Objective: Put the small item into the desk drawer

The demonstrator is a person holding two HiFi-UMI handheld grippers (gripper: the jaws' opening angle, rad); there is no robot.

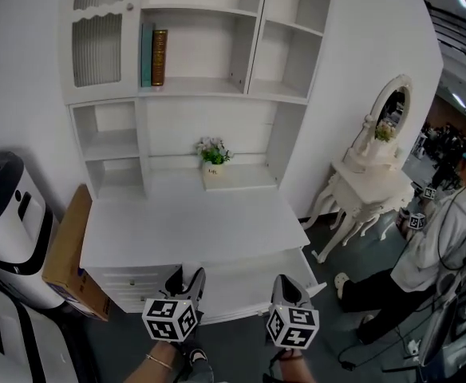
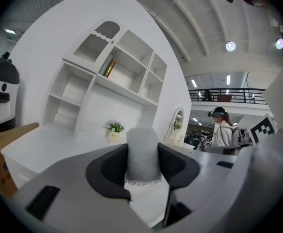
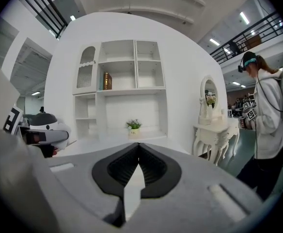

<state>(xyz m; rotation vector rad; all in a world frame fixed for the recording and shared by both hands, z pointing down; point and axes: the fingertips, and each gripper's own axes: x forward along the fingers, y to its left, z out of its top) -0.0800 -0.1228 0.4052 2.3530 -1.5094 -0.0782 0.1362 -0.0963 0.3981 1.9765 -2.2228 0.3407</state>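
My left hand-held gripper clamps the one small pale cylindrical item between its two pads in front of the white bench, my right hand-held gripper is clenched on nothing, and one potted plant and two books stand beyond.

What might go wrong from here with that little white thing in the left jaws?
The small white item is only pinched between the left gripper's jaws and pokes out past them, so it might slip. The right gripper is shut and empty; it probably must pull a drawer of the desk open first, and may fumble that. A person stands nearby on the right and could be bumped.
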